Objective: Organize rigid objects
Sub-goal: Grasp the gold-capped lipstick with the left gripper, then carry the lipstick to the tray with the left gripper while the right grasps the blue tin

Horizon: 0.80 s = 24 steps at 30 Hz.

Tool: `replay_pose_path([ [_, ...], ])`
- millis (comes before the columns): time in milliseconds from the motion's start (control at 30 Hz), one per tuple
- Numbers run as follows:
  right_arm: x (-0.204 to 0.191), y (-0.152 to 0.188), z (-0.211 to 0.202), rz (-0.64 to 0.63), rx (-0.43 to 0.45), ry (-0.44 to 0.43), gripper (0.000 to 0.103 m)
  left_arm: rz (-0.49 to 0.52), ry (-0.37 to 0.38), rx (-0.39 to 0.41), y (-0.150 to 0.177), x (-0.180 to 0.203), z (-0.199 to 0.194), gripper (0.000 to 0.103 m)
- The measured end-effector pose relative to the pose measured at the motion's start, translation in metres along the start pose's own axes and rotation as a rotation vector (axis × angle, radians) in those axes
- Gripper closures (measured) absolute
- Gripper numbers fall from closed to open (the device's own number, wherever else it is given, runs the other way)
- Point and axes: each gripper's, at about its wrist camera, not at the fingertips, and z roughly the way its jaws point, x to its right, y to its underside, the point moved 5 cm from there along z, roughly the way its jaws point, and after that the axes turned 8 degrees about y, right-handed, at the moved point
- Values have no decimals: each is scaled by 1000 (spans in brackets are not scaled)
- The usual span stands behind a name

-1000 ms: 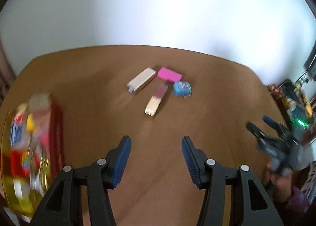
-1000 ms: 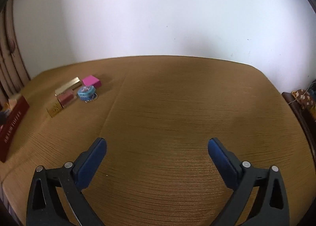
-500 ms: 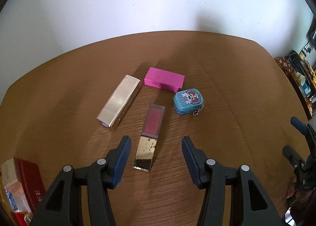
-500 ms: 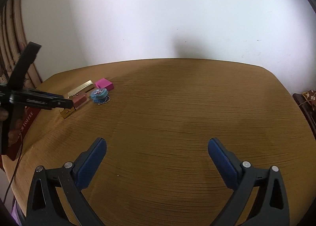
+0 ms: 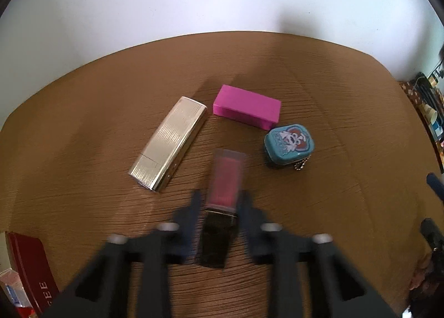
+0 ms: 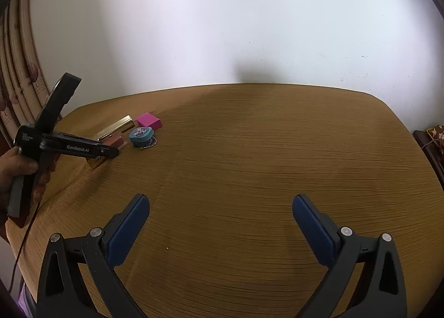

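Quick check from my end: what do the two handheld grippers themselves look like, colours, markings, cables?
Both are black plastic with silver screw heads. The right gripper has dark blue ribbed pads on its jaws. The left gripper is blurred in its own view; the right wrist view shows white "GenRobot.AI" lettering along its side, a grey trigger grip and a thin dark cable trailing below it.

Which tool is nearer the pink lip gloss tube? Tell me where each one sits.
Left. The left tool straddles the lip gloss tube, its jaws closing around the tube's dark cap end. The right tool hangs open over bare table, well away from the tube.
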Motion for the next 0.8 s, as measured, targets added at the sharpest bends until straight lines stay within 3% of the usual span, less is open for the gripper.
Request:
replay_pose_path([
  [133, -1, -3, 4, 2, -2, -1, 1, -55, 22, 25, 10, 2, -9, 83],
  [467, -4, -4, 9, -4, -21, 0, 1, -226, 143, 111, 100, 19, -71, 83],
  [800, -8, -3, 17, -18, -45, 24, 0, -322, 221, 122, 170, 27, -124, 83],
])
